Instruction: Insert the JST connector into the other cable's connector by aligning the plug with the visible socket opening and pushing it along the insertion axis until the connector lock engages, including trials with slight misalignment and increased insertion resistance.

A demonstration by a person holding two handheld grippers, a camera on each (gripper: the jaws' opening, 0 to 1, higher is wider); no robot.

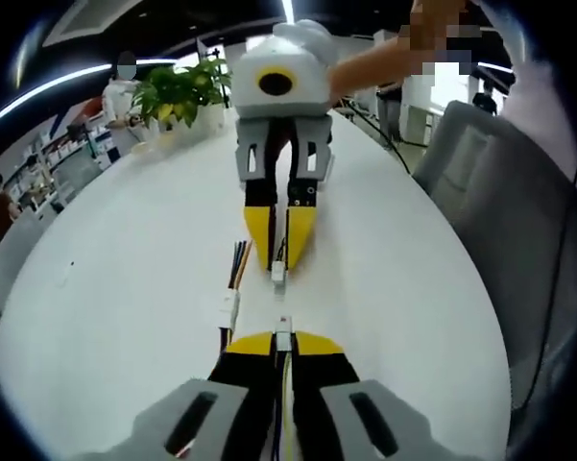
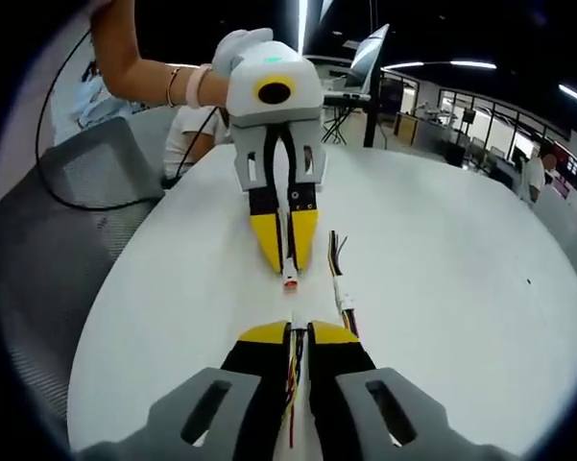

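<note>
Over the table (image 1: 125, 288), 2 connectors (image 1: 278, 273) face each other, apart.

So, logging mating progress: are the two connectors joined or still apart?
Apart. The right gripper's connector and the left gripper's connector face each other with bare white table between them.

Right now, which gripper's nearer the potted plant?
Right. The potted plant stands on the table beyond the right gripper; the left gripper faces it from farther back, each shut on a JST connector.
</note>
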